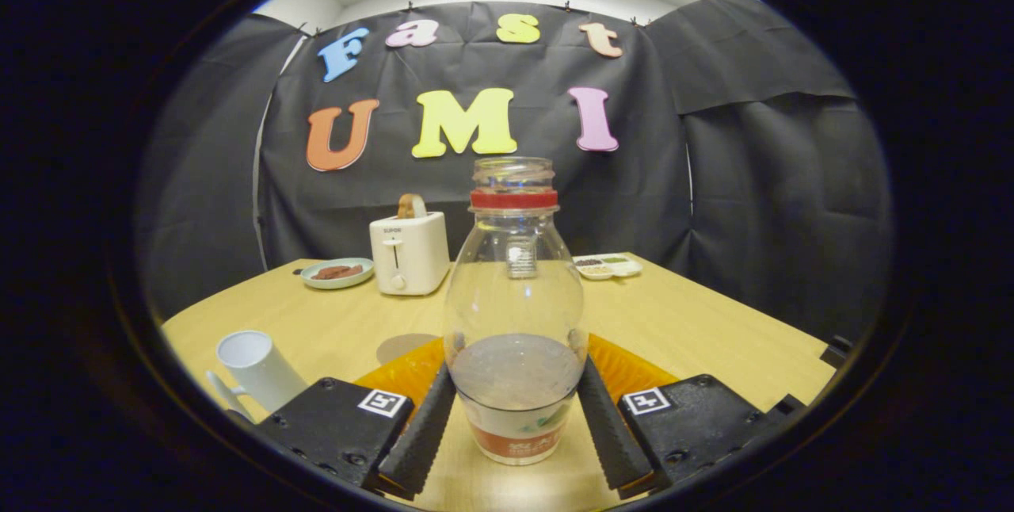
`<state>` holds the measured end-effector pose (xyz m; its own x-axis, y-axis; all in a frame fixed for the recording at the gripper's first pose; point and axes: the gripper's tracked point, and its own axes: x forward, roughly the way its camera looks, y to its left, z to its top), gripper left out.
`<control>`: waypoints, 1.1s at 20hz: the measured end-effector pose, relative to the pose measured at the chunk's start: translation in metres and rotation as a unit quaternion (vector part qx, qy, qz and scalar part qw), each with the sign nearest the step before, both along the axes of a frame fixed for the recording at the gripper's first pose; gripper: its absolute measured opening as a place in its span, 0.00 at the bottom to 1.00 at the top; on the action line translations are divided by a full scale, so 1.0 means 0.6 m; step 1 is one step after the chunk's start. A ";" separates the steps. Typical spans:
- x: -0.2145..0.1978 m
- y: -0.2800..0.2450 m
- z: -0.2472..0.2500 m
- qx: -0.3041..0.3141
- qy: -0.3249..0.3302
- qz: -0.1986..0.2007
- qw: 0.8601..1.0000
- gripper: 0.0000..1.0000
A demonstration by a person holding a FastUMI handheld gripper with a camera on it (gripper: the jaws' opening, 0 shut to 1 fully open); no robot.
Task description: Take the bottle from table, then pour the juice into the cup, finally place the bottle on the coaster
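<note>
A clear bottle [515, 290] with a red neck ring and no cap stands upright between my fingers, a little greyish juice low inside it. My gripper [516, 373] is shut on the bottle, one black ribbed finger [424, 433] pressing each side of its lower body. An orange coaster [400, 373] lies on the table just behind the bottle and shows on both sides of it. A white cup [257, 369] stands to the left of my left finger, its mouth tipped toward me. I cannot tell whether the bottle's base touches the table.
A white toaster [408, 252] with a slice in it stands at the far side of the wooden table [697, 322]. A green plate [337, 272] with brown food sits left of it, and a white divided dish [608, 265] to its right.
</note>
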<state>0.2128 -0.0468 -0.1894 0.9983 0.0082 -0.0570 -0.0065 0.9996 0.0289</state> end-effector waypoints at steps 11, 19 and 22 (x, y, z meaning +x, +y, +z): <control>-0.037 -0.002 0.087 -0.056 -0.018 0.011 0.998 0.81; -0.067 0.041 0.158 -0.136 -0.012 0.015 0.990 0.81; -0.071 0.070 0.170 -0.183 -0.007 0.019 0.983 0.81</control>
